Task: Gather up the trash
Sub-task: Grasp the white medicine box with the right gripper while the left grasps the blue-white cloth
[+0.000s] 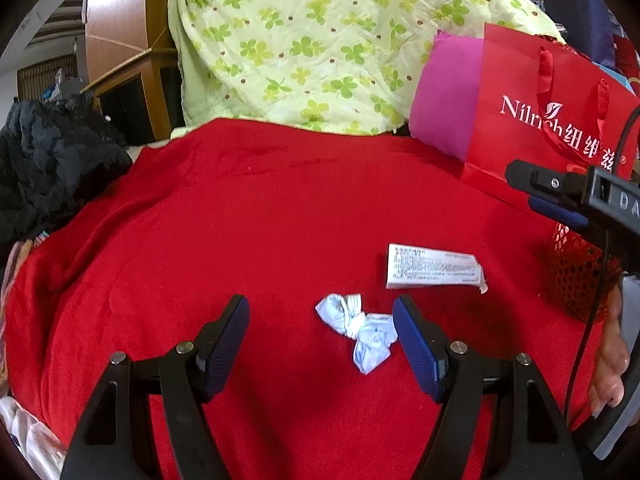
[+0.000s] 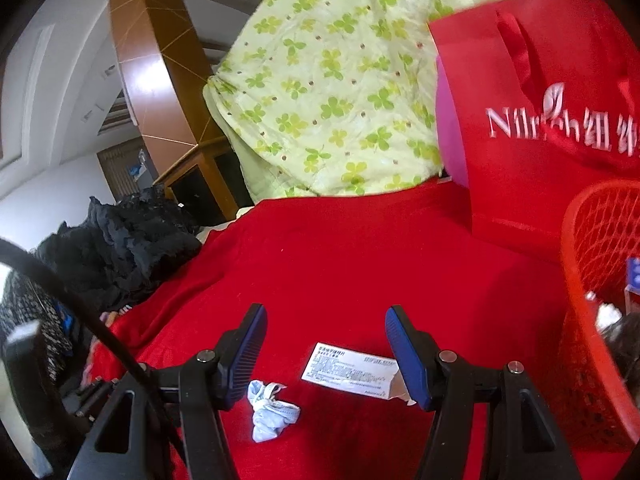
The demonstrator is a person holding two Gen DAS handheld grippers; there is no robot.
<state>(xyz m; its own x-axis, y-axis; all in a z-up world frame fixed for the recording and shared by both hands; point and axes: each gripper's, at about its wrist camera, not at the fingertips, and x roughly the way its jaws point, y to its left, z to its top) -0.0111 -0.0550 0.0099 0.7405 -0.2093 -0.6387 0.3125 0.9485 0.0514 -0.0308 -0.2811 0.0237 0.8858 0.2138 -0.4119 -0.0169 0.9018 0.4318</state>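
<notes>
A crumpled pale-blue face mask [image 1: 360,330] lies on the red blanket [image 1: 260,216], and a flattened white medicine box [image 1: 434,267] lies just beyond it to the right. My left gripper [image 1: 321,312] hangs open above the blanket, the mask beside its right finger. In the right wrist view my right gripper [image 2: 326,322] is open too. The white box [image 2: 352,372] lies under its right finger and the mask [image 2: 270,410] near its left finger. The right gripper also shows at the right edge of the left wrist view [image 1: 536,194], held by a hand [image 1: 610,364].
A red mesh basket [image 2: 592,320] with some items inside stands at the right. Behind it stand a red paper gift bag [image 1: 544,120] and a pink cushion [image 1: 444,96]. A green clover quilt [image 1: 312,40] is piled at the back; dark clothing [image 1: 52,164] lies at the left.
</notes>
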